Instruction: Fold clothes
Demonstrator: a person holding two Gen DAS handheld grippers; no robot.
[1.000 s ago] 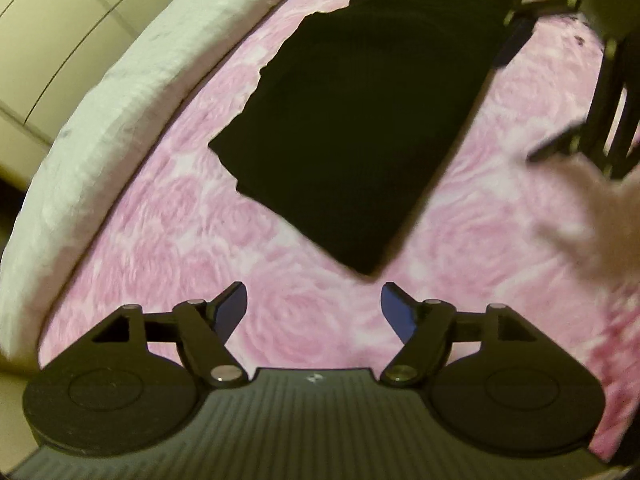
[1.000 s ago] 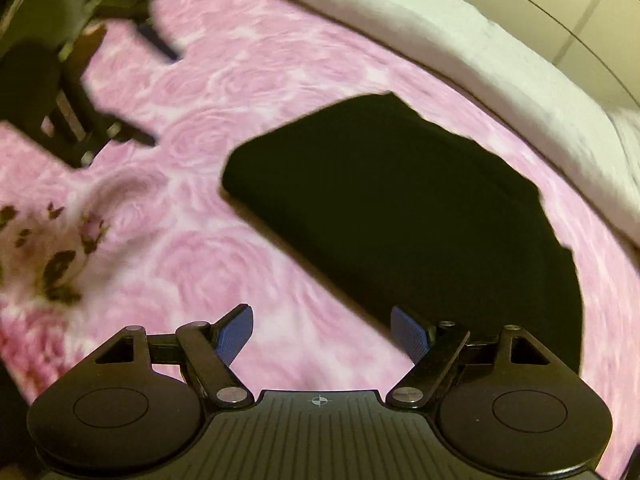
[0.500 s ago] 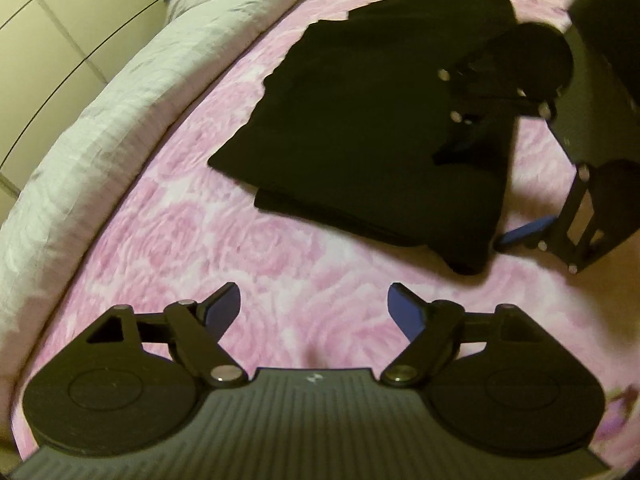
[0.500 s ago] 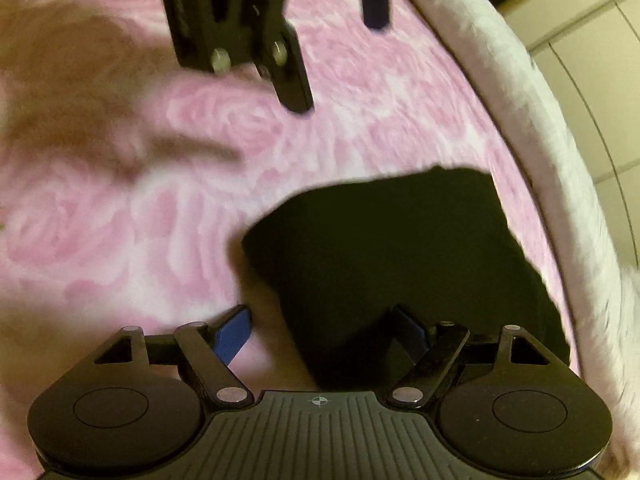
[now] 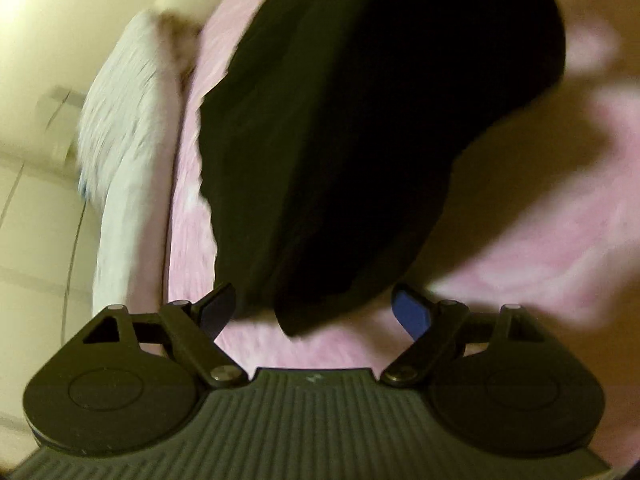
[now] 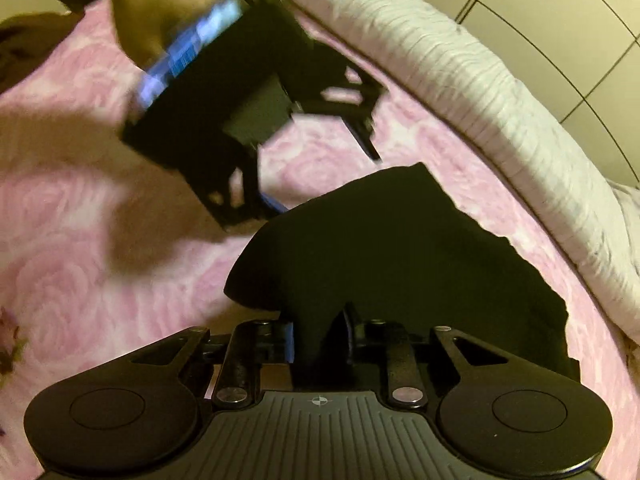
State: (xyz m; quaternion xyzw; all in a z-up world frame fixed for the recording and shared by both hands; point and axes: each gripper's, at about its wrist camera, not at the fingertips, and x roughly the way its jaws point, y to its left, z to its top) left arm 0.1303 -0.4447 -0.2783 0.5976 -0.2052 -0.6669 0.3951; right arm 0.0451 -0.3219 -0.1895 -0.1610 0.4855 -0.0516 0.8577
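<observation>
A black garment (image 5: 360, 140) lies folded on a pink rose-patterned bedspread (image 5: 560, 220). My left gripper (image 5: 316, 312) is open, with a corner of the garment lying between its fingers, not clamped. In the right wrist view my right gripper (image 6: 320, 340) is shut on a near fold of the black garment (image 6: 400, 260), which rises into the jaws. The left gripper (image 6: 320, 184) shows there too, blurred, open, its fingers at the garment's far left corner.
A white textured quilt (image 6: 460, 80) runs along the bed's far edge, also in the left wrist view (image 5: 128, 160). Cream cabinet panels (image 6: 560, 20) stand behind it. A person's hand (image 6: 160, 12) holds the left gripper.
My right gripper has closed on the garment's near fold. My left gripper has swung in close to the garment's corner and stays open.
</observation>
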